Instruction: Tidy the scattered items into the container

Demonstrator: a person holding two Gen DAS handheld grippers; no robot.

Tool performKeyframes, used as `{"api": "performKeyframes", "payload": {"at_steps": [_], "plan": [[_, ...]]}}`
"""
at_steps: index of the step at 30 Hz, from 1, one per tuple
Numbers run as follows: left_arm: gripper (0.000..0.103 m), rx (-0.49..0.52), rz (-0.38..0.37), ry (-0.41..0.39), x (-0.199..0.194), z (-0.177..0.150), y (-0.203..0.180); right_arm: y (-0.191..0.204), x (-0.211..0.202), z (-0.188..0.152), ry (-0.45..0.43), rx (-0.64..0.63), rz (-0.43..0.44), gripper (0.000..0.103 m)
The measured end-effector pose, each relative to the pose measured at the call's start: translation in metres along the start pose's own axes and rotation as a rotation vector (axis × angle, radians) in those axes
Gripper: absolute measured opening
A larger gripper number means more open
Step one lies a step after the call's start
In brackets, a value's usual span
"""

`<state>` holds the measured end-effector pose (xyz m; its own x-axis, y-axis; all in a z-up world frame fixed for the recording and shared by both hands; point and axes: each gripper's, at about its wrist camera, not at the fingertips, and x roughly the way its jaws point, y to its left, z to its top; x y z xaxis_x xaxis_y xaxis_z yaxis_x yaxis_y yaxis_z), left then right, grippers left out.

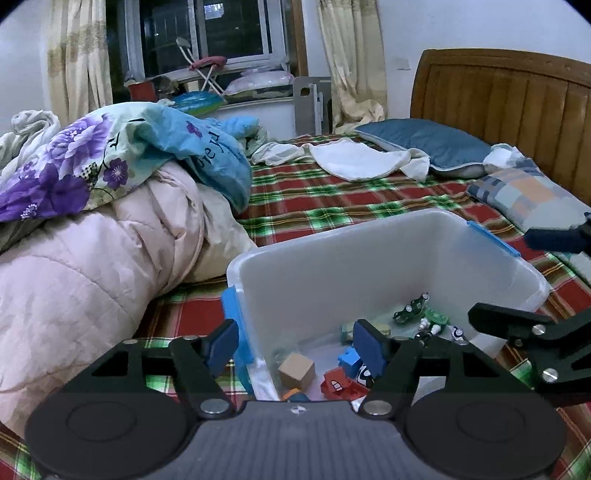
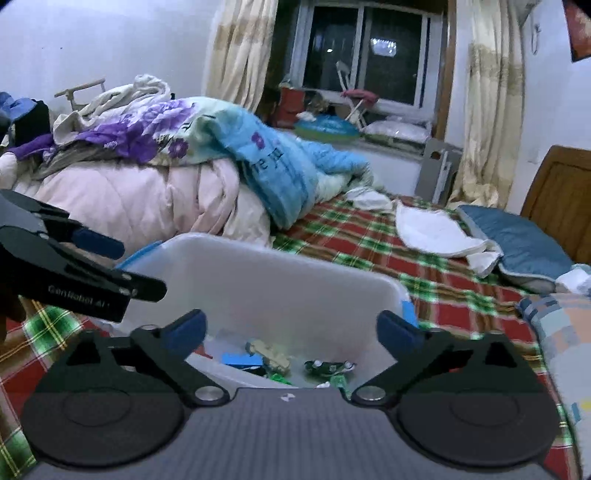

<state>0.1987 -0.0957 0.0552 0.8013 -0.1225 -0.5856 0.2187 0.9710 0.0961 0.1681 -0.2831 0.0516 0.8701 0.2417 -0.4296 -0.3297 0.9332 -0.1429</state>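
Plaid cloth in red and green covers the bed [image 1: 332,199], with a puffy pink quilt [image 1: 85,266] heaped beyond the left finger, a blue pillow [image 1: 428,144] against the ribbed wooden headboard [image 1: 509,99], and a dark window [image 1: 207,33] between pale curtains at the back. From the left wrist, the left gripper [image 1: 295,347] has its blue-padded fingers [image 1: 221,345] spread wide and holding nothing; the bin [image 1: 369,251], translucent white plastic with rounded corners and blue clips, sits just ahead, its near-left corner between the fingers. Inside lie a wooden cube [image 1: 297,371], blue and red blocks [image 1: 343,380] by the right finger, and small green toy cars [image 1: 412,308] farther in. The right gripper [image 1: 532,332] enters past the right finger. From the right wrist, the right gripper [image 2: 291,332] is likewise spread and empty, poised above the bin's [image 2: 280,273] smooth wall, with blurred toys [image 2: 273,358] between its fingers and the left gripper [image 2: 81,258] beyond the left finger.
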Motion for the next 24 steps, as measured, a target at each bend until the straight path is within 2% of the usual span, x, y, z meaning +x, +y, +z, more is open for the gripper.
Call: {"api": "performKeyframes", "payload": {"at_steps": [4, 8, 10, 12, 16, 18, 20, 22, 24], "plan": [[0.073, 0.001, 0.021, 0.012, -0.007, 0.006, -0.002, 0.000, -0.006, 0.007, -0.003, 0.002, -0.022, 0.103], [0.073, 0.004, 0.030, -0.040, -0.027, 0.011, -0.005, -0.005, -0.026, 0.012, -0.060, 0.061, -0.028, 0.103], [0.079, 0.011, 0.033, -0.047, -0.036, 0.015, -0.009, -0.005, -0.035, 0.013, -0.081, 0.073, -0.032, 0.103], [0.083, 0.007, 0.052, -0.023, -0.041, 0.021, -0.013, -0.005, -0.040, 0.015, -0.077, 0.079, -0.027, 0.103], [0.083, 0.010, 0.095, 0.101, -0.036, 0.039, -0.020, -0.004, -0.046, 0.028, -0.049, 0.072, -0.052, 0.103], [0.083, 0.025, 0.099, 0.085, -0.040, 0.046, -0.022, -0.004, -0.051, 0.035, -0.055, 0.071, -0.066, 0.103], [0.083, 0.022, 0.082, 0.063, -0.047, 0.054, -0.022, -0.006, -0.055, 0.043, -0.062, 0.078, -0.084, 0.103], [0.083, -0.017, 0.033, 0.059, -0.051, 0.062, -0.020, -0.011, -0.058, 0.048, -0.061, 0.103, -0.080, 0.103], [0.083, -0.074, -0.034, 0.097, -0.050, 0.070, -0.017, -0.018, -0.054, 0.055, -0.029, 0.140, -0.070, 0.103]]}}
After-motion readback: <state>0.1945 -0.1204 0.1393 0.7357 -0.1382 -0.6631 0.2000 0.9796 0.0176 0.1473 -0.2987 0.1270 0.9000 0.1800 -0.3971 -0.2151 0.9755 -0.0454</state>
